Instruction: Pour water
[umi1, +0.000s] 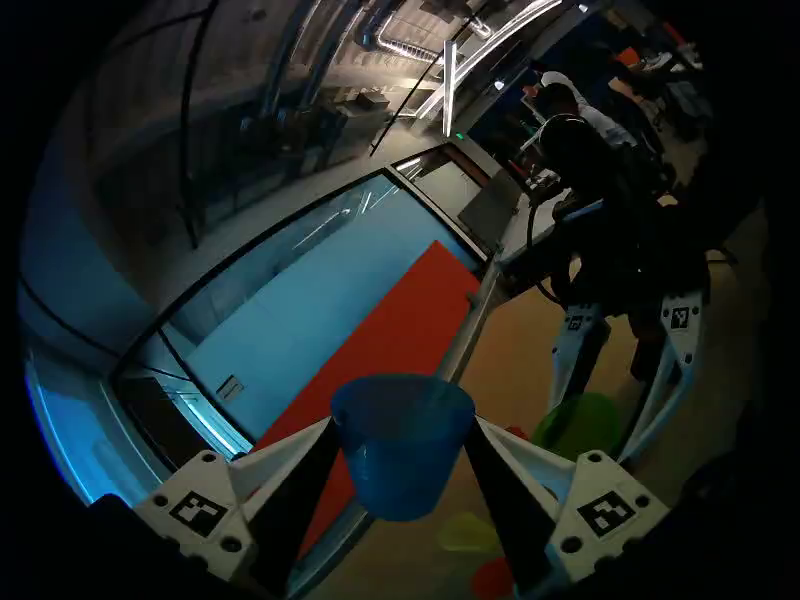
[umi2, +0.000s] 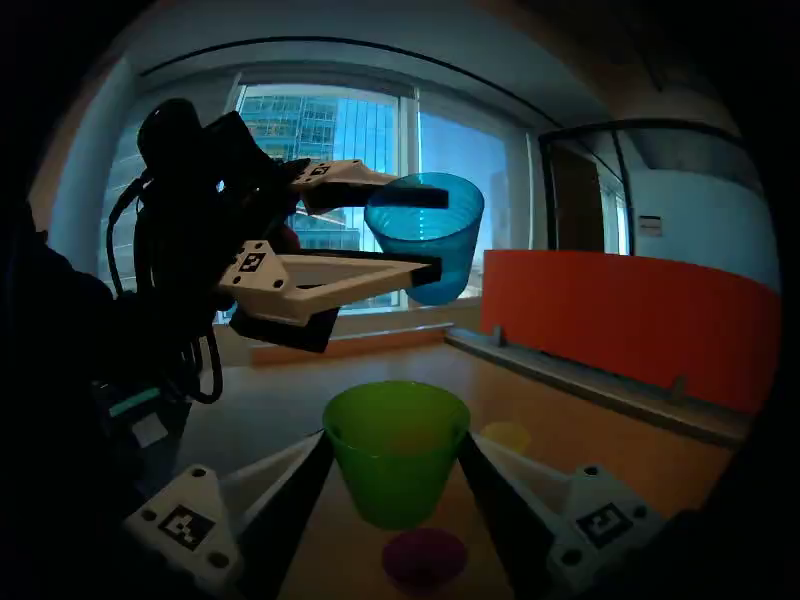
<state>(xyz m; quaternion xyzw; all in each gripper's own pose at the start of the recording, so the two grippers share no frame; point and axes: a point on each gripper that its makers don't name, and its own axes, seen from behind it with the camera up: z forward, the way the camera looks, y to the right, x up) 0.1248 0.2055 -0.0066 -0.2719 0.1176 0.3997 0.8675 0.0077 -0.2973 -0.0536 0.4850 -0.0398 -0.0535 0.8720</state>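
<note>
Between the jaws of the left gripper (umi1: 402, 440) sits a translucent blue cup (umi1: 402, 470), both fingers pressed against its sides just below the rim. In the right gripper view, this gripper is raised well above the desk (umi2: 590, 440), and the blue cup hangs roughly upright in front of a tall window (umi2: 330, 130). Whether it holds any water cannot be told.

The right gripper (umi2: 395, 440) is closed the same way on a green cup (umi2: 395, 470), one finger on each side. This cup stands upright, lower than the blue one and clear of it. The left gripper view also shows the green cup, farther off, between the white fingers of the right gripper.

A small magenta cup (umi2: 425, 555) stands on the wooden desk just below the green cup. A small yellow cup (umi2: 507, 435) sits a little beyond it. An orange-red partition (umi2: 640, 320) runs along the far edge of the desk.
</note>
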